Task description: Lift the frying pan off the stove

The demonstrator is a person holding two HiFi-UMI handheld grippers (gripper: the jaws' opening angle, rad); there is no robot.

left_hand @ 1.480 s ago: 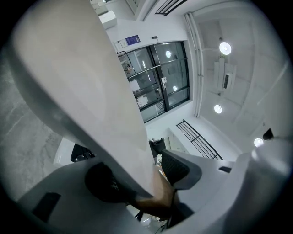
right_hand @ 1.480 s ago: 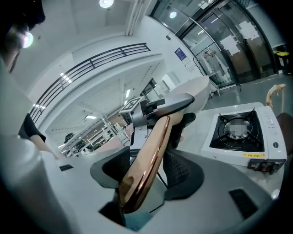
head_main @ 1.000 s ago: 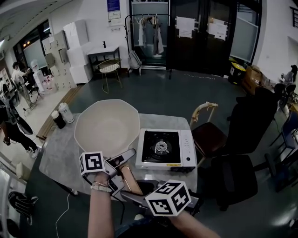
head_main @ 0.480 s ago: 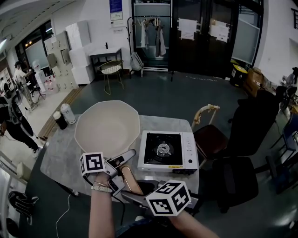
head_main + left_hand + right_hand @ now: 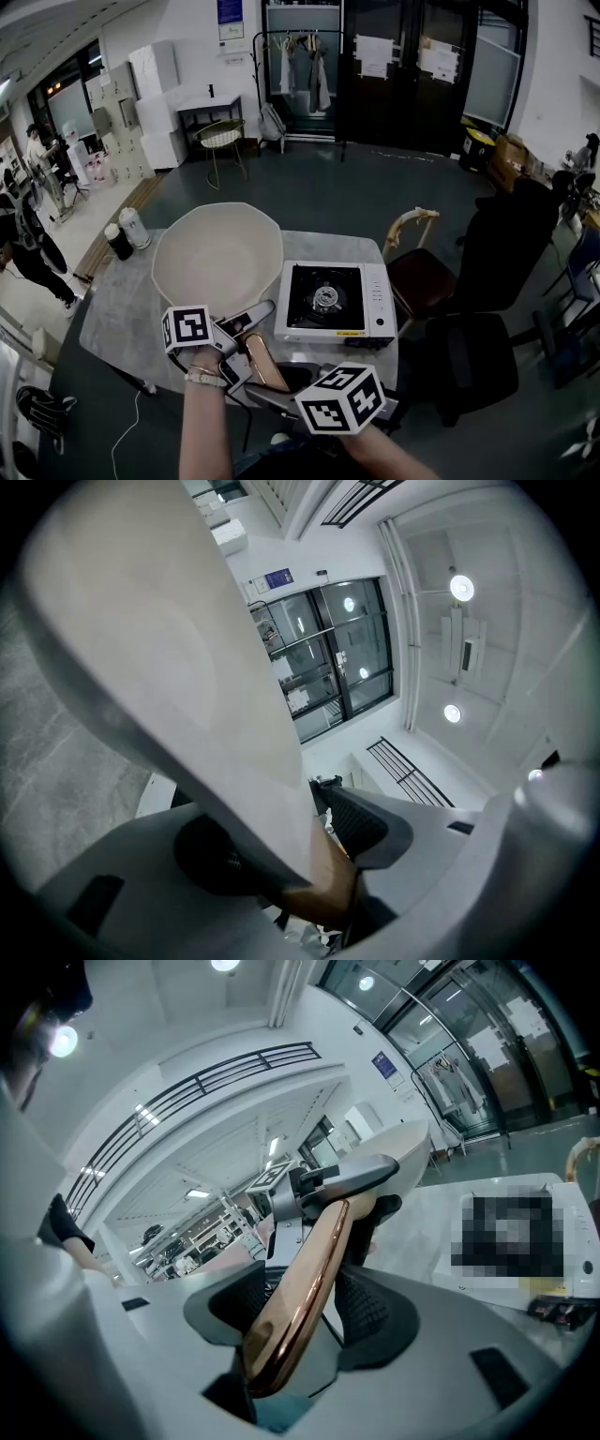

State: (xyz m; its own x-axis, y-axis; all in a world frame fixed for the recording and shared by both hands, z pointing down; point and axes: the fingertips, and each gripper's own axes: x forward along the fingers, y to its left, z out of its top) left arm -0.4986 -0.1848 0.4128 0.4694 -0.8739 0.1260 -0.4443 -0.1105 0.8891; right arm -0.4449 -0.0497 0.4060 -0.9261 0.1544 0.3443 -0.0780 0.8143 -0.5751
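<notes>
The big cream frying pan [image 5: 217, 258] hangs over the grey table [image 5: 117, 319], left of the white gas stove [image 5: 335, 300], whose black burner is bare. Whether the pan touches the table I cannot tell. Its copper handle [image 5: 264, 364] points toward me. My left gripper [image 5: 239, 336] is shut on the handle close to the pan. My right gripper [image 5: 274, 386] is shut on the handle's near end. In the left gripper view the pan's underside [image 5: 159, 649] fills the upper left, with the handle's root [image 5: 323, 883] pinched between the pads. In the right gripper view the handle [image 5: 300, 1288] runs between the black pads [image 5: 370, 1312].
A wooden chair [image 5: 417, 272] and a black office chair [image 5: 506, 248] stand to the right of the table. Two containers [image 5: 127, 234] sit on the floor at the far left. A person [image 5: 23, 248] stands at the left edge. The stove [image 5: 511, 1241] lies to the right, ahead of my right gripper.
</notes>
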